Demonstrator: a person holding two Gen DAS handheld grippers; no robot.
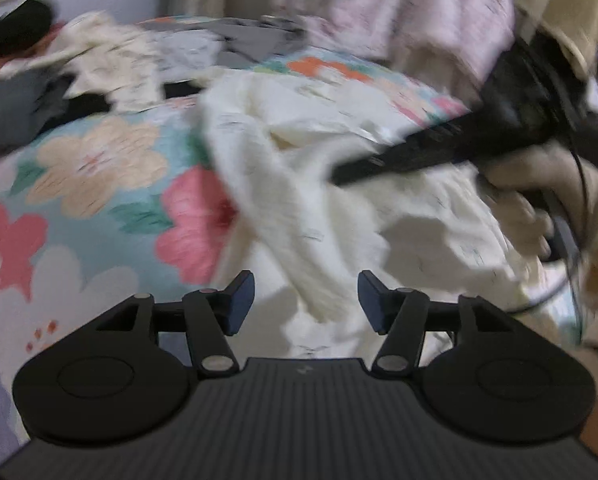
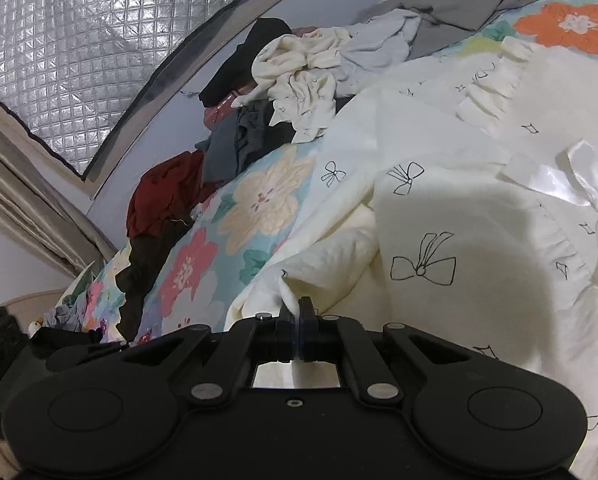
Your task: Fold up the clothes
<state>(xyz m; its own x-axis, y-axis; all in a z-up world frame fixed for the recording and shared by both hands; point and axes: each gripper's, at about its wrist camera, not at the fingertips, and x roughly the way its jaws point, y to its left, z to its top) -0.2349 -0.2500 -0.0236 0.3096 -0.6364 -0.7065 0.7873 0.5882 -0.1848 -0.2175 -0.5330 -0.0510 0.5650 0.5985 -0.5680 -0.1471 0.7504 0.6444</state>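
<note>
The right claw (image 2: 295, 312) pinches an edge of the soft cream bow-print garment (image 2: 439, 208) on the flowery quilted bed cover (image 2: 235, 216). The left claw (image 1: 306, 304) hangs open above that garment. It looks light and floppy, so hold its corners.

A bed takes up most of the room in view, covered by a floral quilt (image 2: 259, 200) in pale blue with pink, peach and orange flowers. On the far left a silver quilted window cover (image 2: 79, 32) catches soft light. Beige curtains (image 2: 27, 200) hang beside it against a pale wall (image 2: 15, 264).
</note>
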